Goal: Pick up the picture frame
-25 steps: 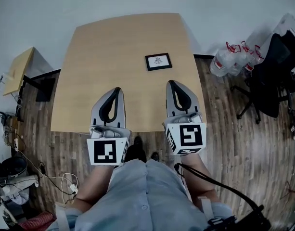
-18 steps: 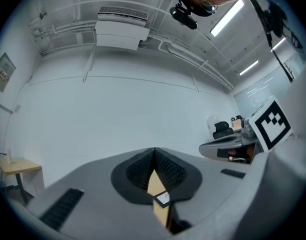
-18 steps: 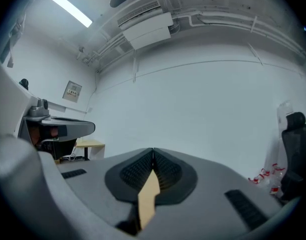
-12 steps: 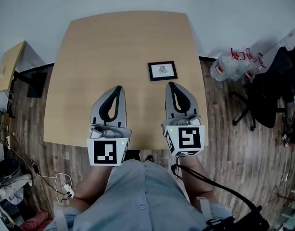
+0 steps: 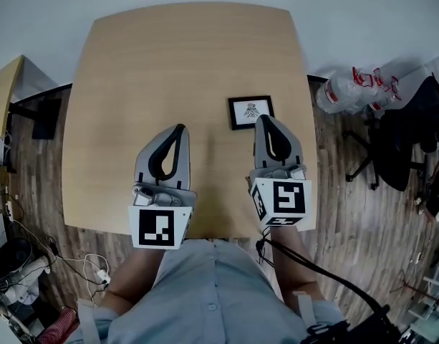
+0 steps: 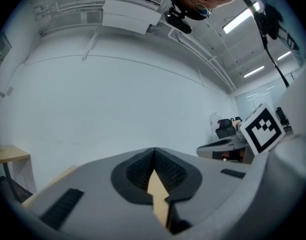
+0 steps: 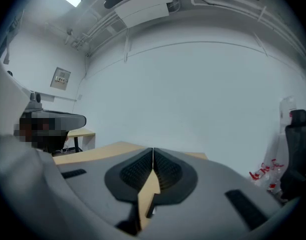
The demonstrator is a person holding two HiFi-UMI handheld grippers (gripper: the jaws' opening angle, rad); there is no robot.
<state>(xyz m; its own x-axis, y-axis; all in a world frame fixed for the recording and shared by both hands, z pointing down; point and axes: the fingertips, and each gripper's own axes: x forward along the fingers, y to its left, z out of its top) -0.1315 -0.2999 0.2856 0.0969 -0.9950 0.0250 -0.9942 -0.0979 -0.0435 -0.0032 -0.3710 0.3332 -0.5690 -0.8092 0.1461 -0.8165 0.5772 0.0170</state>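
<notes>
A small black picture frame (image 5: 249,112) with a white print lies flat on the wooden table (image 5: 169,63), toward its right side. My right gripper (image 5: 264,120) hovers just in front of it, its tip overlapping the frame's near right edge in the head view, jaws shut with nothing between them. My left gripper (image 5: 179,129) is shut too, over bare tabletop to the left of the frame. In the right gripper view the closed jaws (image 7: 153,151) point level across the table (image 7: 108,151); the frame is hidden below them. The left gripper view shows closed jaws (image 6: 154,151) and the wall.
A black office chair (image 5: 412,135) and plastic bottles in a bag (image 5: 351,88) stand right of the table. A small wooden side table (image 5: 1,95) is at the left. Cables and a power strip (image 5: 97,274) lie on the wood floor.
Both grippers moved forward over the table; the right tip now reaches the frame's near edge, where it was well short before. Both jaws stayed shut.
</notes>
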